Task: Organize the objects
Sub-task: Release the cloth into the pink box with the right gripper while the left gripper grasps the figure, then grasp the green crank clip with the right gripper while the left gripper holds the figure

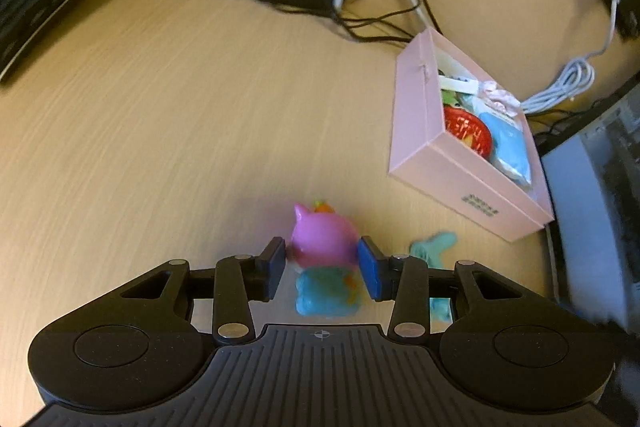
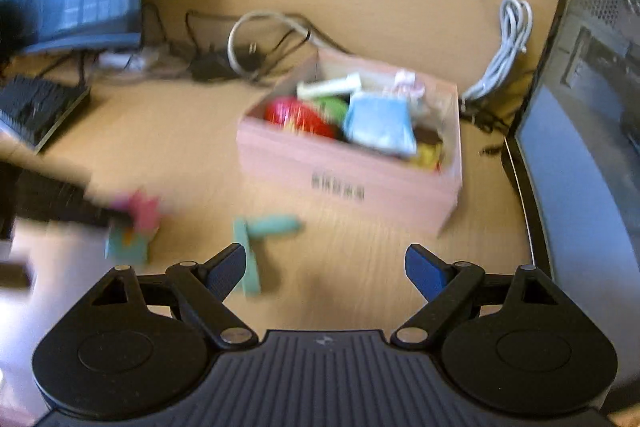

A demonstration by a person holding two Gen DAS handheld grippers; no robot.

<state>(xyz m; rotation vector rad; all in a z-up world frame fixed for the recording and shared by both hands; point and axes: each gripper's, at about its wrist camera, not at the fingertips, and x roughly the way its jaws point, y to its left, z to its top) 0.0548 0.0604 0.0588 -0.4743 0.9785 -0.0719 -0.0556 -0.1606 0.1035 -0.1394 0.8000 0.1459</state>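
We see the left gripper (image 1: 322, 259) low over a wooden desk (image 1: 160, 131), its two blue pads at either side of a pink toy (image 1: 323, 237) with a pointed ear and a bit of orange on top. The pads sit right against the toy's flanks, so we read the jaws as closed on it at a middling width. Under the toy lies a light blue toy (image 1: 326, 293) with an orange patch, flat on the desk. Just to the right of it lies a teal toy (image 1: 434, 247), partly hidden behind the gripper's linkage.

Further right on the desk stands an open pink box (image 1: 416, 131), well apart from the pink toy. Inside it we make out a red round thing (image 1: 468, 131), a pale blue packet (image 1: 510, 147) and a white piece, with more below that we cannot tell.

The right gripper (image 2: 326, 269) has its jaws spread wide with nothing between them, only bare desk. The teal toy (image 2: 266, 233) lies just by its left finger, and the pink box (image 2: 348, 175) stands beyond. The right wrist view is blurred. Behind the box lie tangled black cables (image 1: 368, 15) and a coiled white cable (image 1: 560, 87); a keyboard (image 1: 36, 7) sits at the far left
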